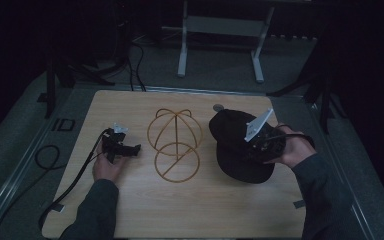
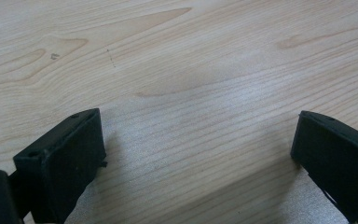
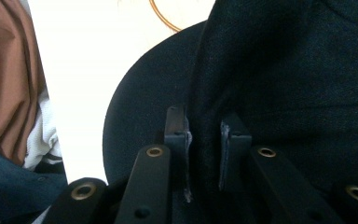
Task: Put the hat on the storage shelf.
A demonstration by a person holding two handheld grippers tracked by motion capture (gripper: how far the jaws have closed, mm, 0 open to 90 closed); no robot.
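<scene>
black cap (image 1: 237, 145) sits right of centre in the high view, beside the wire hat stand (image 1: 174, 144). soft cloth, light, likely to sag, so the stiffer brim edge looks the better hold. right gripper (image 3: 204, 140) is pinched on a fold of the cap; left gripper (image 2: 196, 154) gapes wide over bare table (image 2: 177, 60). cap's underside is hidden, background too dark.

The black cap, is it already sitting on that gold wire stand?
No, the black cap lies on the table to the right of the gold wire stand, pinched by the right gripper.
</scene>
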